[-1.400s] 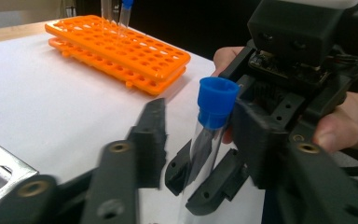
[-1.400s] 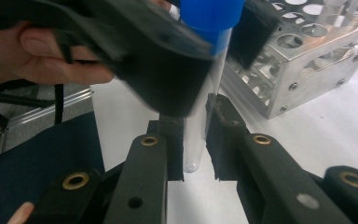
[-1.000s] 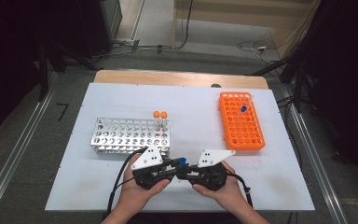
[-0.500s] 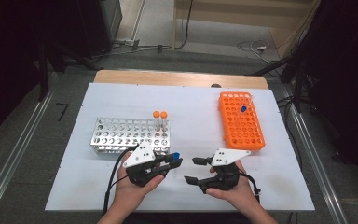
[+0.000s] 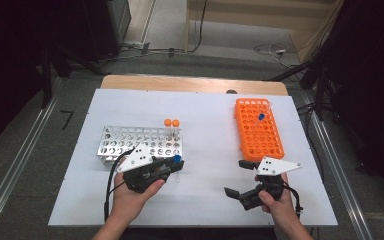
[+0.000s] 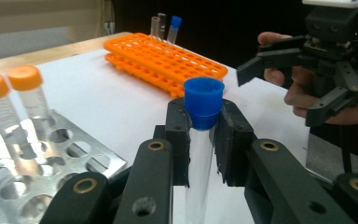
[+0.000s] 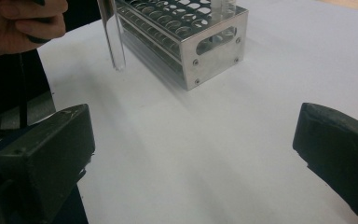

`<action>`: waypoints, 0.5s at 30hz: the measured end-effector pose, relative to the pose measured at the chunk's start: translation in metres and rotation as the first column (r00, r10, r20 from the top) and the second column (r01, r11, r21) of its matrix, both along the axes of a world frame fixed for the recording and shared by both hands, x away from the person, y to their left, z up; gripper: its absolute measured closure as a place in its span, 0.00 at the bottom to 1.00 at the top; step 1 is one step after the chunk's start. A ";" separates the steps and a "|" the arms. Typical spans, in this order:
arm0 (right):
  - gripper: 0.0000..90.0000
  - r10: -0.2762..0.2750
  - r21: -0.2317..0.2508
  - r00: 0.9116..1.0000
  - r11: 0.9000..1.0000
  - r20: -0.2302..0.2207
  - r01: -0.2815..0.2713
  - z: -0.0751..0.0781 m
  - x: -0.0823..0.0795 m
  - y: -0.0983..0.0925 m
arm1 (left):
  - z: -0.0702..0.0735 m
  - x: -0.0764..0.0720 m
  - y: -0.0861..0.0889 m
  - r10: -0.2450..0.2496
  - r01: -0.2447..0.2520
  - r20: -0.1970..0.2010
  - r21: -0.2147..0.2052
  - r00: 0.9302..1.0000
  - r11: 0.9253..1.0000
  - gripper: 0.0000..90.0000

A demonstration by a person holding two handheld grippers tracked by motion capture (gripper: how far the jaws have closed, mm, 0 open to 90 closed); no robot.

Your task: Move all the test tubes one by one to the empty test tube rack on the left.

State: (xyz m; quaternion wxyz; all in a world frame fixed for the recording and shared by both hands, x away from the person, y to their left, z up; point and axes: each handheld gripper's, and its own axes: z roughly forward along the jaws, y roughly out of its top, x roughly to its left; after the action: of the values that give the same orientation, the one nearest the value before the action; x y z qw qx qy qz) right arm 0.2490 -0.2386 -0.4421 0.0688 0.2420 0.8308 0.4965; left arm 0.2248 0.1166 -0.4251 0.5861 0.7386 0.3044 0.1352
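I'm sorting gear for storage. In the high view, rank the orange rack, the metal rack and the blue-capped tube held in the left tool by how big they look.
1. orange rack and metal rack: alike in footprint, too close to rank.
2. blue-capped tube in the left tool: far smallest.

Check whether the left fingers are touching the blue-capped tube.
Touching. The left gripper view shows both fingers pressed against the blue-capped tube just under its cap.

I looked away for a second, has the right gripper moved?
Yes. The right gripper has slid right, away from the left gripper, now below the orange rack; its jaws have just been opening, empty.
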 end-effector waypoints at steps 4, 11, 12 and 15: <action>0.00 -0.011 0.033 1.000 0.999 -0.008 0.011 -0.002 0.000 -0.014 | 0.004 0.003 0.006 0.017 -0.017 0.007 -0.001 1.000 1.000 0.86; 0.00 -0.083 0.046 0.997 0.996 0.004 0.082 -0.005 -0.001 -0.040 | 0.011 0.011 0.018 0.058 -0.058 0.022 -0.002 0.998 0.998 0.86; 0.00 -0.089 0.048 0.996 0.995 0.008 0.089 -0.006 -0.001 -0.043 | 0.012 0.013 0.020 0.068 -0.068 0.023 -0.009 0.997 0.998 0.86; 0.00 -0.118 0.049 0.993 0.992 0.004 0.118 -0.005 -0.001 -0.053 | 0.015 0.019 0.026 0.092 -0.091 0.029 -0.007 0.995 0.996 0.86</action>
State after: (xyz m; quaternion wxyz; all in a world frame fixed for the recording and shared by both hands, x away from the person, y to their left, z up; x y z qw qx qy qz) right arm 0.2479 -0.2918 -0.4473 0.0949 0.2905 0.8023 0.5127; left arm 0.2439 0.1431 -0.4103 0.5857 0.7203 0.3295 0.1720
